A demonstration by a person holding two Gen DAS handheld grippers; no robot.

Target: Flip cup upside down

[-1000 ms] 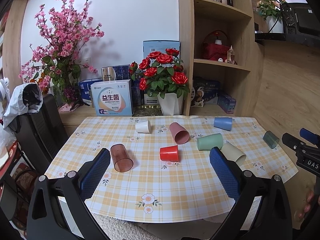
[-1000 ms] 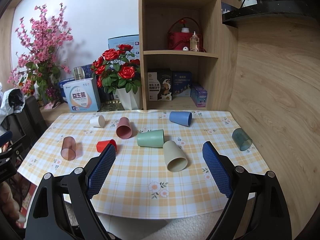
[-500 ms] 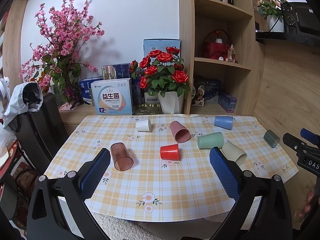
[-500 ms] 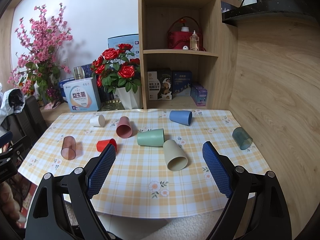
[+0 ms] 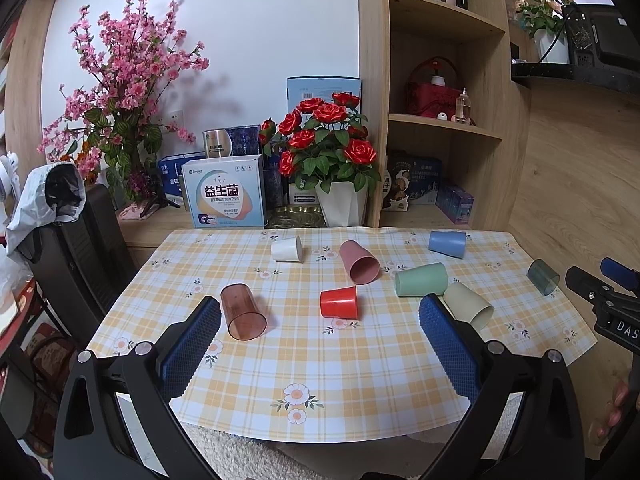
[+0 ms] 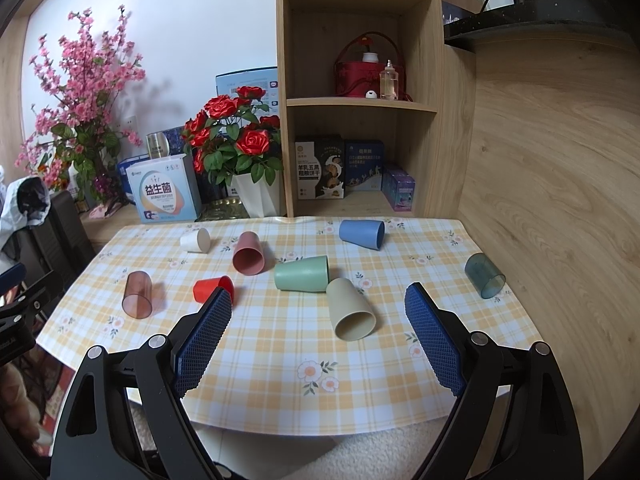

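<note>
A: Where do the cups lie?

B: All eight lie on their sides on the checked tablecloth (image 6: pixel 280 344). The beige cup (image 6: pixel 351 309) is nearest the right gripper (image 6: pixel 318 330), mouth toward the camera, and it touches the green cup (image 6: pixel 302 274) behind it. The pink cup (image 6: pixel 249 253) is just left of the green one.

A: And the claws?

B: The right gripper's blue pads (image 6: pixel 434 344) stand wide apart, holding nothing, above the near edge of the cloth. The left gripper (image 5: pixel 320 348) is likewise spread and empty.

A: Any cups close to an edge?

B: The dark teal cup (image 6: pixel 484 275) lies near the right edge, well apart from the others. The brown translucent cup (image 5: pixel 243 312) is near the left edge, just beside the left gripper's left pad (image 5: pixel 192 354). The blue cup (image 6: pixel 362 234) and the white cup (image 5: pixel 286 249) lie toward the back edge, near the white vase of roses (image 5: pixel 342 204).

A: Open room?

B: The near strip of cloth, between the cups and the front edge, is bare. The red cup (image 5: pixel 339 302) lies mid-table with bare cloth all around it.
</note>
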